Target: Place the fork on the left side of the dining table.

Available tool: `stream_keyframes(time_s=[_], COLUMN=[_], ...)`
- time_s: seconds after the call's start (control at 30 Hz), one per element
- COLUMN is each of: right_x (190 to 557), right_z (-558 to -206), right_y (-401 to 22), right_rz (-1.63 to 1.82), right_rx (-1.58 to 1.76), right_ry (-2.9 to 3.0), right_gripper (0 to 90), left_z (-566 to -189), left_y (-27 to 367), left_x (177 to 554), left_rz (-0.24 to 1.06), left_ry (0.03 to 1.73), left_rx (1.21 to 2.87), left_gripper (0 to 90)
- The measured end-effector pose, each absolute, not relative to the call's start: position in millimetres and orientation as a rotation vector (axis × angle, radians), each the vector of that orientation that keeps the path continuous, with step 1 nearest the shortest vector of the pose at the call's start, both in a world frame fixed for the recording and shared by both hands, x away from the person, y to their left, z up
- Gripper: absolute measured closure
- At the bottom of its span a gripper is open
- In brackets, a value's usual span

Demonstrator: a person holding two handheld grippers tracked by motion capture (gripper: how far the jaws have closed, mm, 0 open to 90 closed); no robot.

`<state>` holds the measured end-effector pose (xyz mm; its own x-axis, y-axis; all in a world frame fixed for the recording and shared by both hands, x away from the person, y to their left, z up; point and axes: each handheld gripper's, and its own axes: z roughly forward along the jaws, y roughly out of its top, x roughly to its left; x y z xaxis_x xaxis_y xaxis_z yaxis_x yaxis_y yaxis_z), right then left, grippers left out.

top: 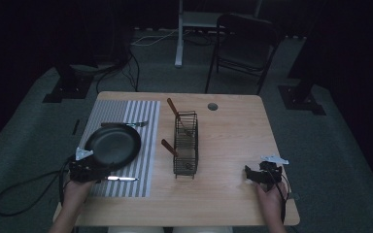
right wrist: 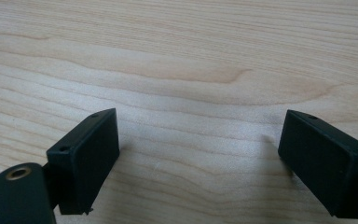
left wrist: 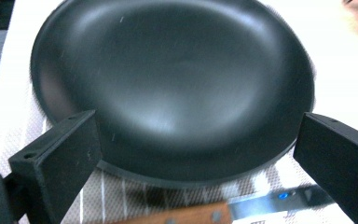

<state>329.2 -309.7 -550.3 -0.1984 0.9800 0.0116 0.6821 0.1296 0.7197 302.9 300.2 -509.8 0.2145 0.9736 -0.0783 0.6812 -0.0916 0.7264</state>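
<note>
A black plate (top: 112, 144) lies on a grey-and-white striped placemat (top: 143, 116) at the table's left. My left gripper (top: 97, 171) stands open at the plate's near rim; in the left gripper view its jaws flank the plate (left wrist: 172, 84). A knife (top: 121, 178) with a wooden handle (left wrist: 186, 215) and steel blade lies on the mat just in front of the plate. A fork (top: 137, 124) lies behind the plate. My right gripper (top: 248, 175) rests open over bare wood (right wrist: 182, 74) at the table's right front, with nothing between its jaws.
A black wire basket (top: 185, 143) stands mid-table with two wooden-handled utensils (top: 174, 108) leaning in it. A round cable hole (top: 212, 106) sits near the far edge. A chair (top: 245, 46) and a white stand post (top: 178, 34) are beyond the table.
</note>
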Motion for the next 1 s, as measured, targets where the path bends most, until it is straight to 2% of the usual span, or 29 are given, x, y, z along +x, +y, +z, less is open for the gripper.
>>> stream_keyframes(time_s=[0.47,1.0], right_x=[329.1,329.1], right_z=[-550.2,-550.2], right_y=[-309.7,-309.7], right_rz=[0.836,0.836], right_rx=[1.598,1.598], right_ry=[1.942,1.942], right_gripper=[12.0,12.0], left_z=[-529.9,-546.1], left_y=[314.1,321.4], left_x=[258.9,249.7], left_rz=[0.644,0.650], left_ry=[1.603,1.670], left_rx=[1.772,1.811], left_gripper=[1.2,1.2])
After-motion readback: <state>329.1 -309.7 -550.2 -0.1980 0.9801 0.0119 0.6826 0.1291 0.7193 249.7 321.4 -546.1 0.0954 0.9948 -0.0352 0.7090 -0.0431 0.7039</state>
